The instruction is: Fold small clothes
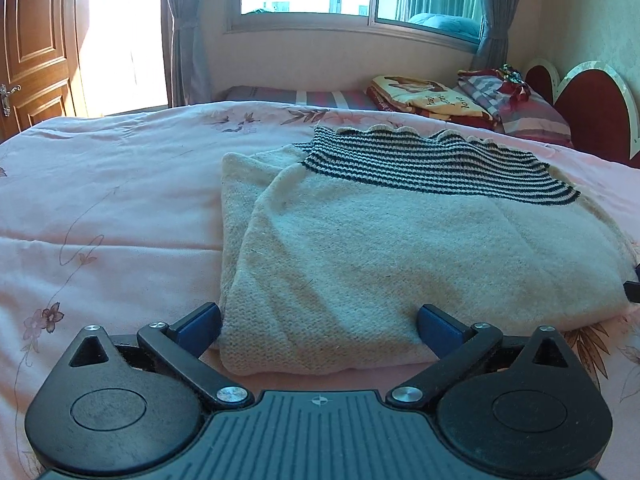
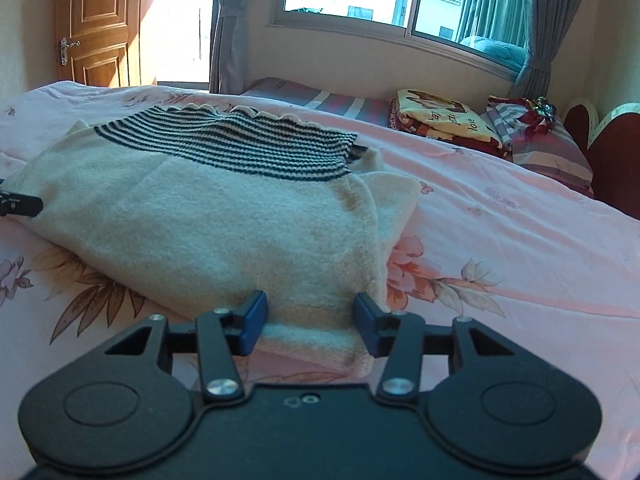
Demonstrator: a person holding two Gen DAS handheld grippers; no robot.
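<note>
Left wrist | left gripper (image 1: 320, 328) released | right gripper (image 2: 311, 320) released | sweater (image 1: 400, 240) underside hidden

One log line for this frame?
left tool open at sweater hem | right tool open at hem | bed

The left gripper (image 1: 318, 330) and the right gripper (image 2: 310, 322) look alike: matte black bodies with two round discs, angled black link arms, silver screws and blue fingertip pads (image 2: 254, 320). The left one's centre plate is ribbed.
</note>
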